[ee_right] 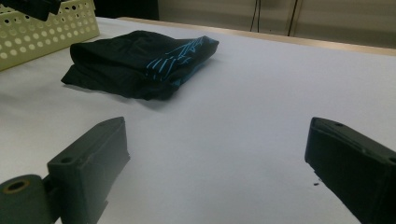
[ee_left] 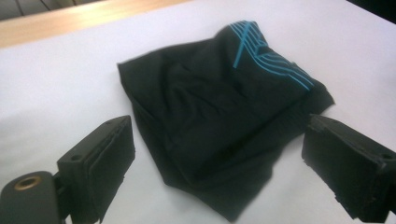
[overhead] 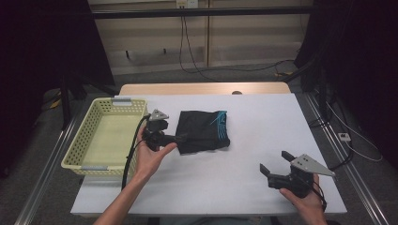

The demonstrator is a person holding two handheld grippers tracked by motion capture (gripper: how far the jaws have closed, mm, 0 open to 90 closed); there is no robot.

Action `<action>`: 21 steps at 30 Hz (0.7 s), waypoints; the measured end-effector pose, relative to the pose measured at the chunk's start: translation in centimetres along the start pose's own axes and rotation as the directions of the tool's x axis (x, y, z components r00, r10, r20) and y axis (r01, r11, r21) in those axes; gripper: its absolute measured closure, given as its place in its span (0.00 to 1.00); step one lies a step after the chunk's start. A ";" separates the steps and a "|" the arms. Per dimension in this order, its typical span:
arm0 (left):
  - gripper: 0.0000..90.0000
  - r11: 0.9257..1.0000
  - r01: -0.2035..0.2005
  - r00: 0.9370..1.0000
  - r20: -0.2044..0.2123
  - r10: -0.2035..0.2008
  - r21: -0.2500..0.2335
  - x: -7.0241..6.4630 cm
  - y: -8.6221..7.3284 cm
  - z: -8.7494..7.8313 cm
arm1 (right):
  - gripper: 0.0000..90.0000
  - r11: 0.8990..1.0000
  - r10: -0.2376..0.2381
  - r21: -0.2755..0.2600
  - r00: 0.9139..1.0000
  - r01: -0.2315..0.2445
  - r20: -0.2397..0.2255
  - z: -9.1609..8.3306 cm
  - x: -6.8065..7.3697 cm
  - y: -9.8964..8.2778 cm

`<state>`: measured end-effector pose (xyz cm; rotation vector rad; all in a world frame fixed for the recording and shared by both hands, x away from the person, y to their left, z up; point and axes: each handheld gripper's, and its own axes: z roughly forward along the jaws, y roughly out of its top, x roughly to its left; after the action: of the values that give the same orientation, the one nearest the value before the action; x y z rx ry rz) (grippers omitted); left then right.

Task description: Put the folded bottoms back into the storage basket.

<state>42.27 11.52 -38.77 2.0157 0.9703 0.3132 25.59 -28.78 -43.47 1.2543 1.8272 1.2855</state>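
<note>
With the left black two-jaw gripper [overhead: 180,138] spread wide at the near left edge of the folded black garment with turquoise stripes [overhead: 204,130], advance low along the white table covering [overhead: 263,122] until one jaw stands on each side of the near fold. Jaws apart and empty, as the left gripper view confirms: cloth [ee_left: 219,121] between them, not yet clamped. Keep both jaws level with the table so that the lower layers are caught together; a high approach would likely take the top layer alone and let the fold open. Close firmly on the thick, bunched edge rather than on the thin corner nearest the camera.

Position of the garment: middle of the table, slightly left of centre, striped end toward the far right, just beside the pale yellow perforated plastic basket [overhead: 104,136] on the left but apart from it. Probable destination, judged from the layout alone: that basket, its floor bare. Lift clear of the rim before carrying left.

Right black two-jaw gripper [overhead: 273,165]: held at the near right, well apart from the garment, jaws likewise wide and holding nothing. Leave parked, or bring under the far right end if the cloth sags.
</note>
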 end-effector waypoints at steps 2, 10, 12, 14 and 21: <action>0.10 1.000 0.001 1.000 -0.006 -0.001 -0.007 0.2 0.4 0.2 | 0.07 1.000 0.002 0.004 1.000 -0.002 0.000 0.0 0.0 0.0; 0.04 0.999 0.004 1.000 0.011 -0.004 -0.033 0.7 1.1 1.7 | 0.07 1.000 0.002 0.012 1.000 -0.002 0.000 0.0 0.0 -0.1; 0.05 0.999 0.000 1.000 0.006 0.001 -0.050 1.0 1.3 2.0 | 0.07 1.000 0.001 0.010 1.000 -0.001 -0.001 0.0 0.1 0.0; 0.05 0.999 0.011 1.000 0.017 -0.011 -0.048 1.4 1.4 2.3 | 0.07 1.000 -0.001 0.009 1.000 0.001 -0.004 -0.1 0.1 0.0; 0.08 0.998 0.050 0.999 0.004 -0.050 -0.046 2.7 1.8 3.5 | 0.07 1.000 -0.002 0.010 1.000 0.002 -0.003 0.0 0.1 -0.1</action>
<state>46.87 10.87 -39.82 1.9466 1.0019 0.3024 25.54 -28.66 -43.53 1.2558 1.8392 1.2788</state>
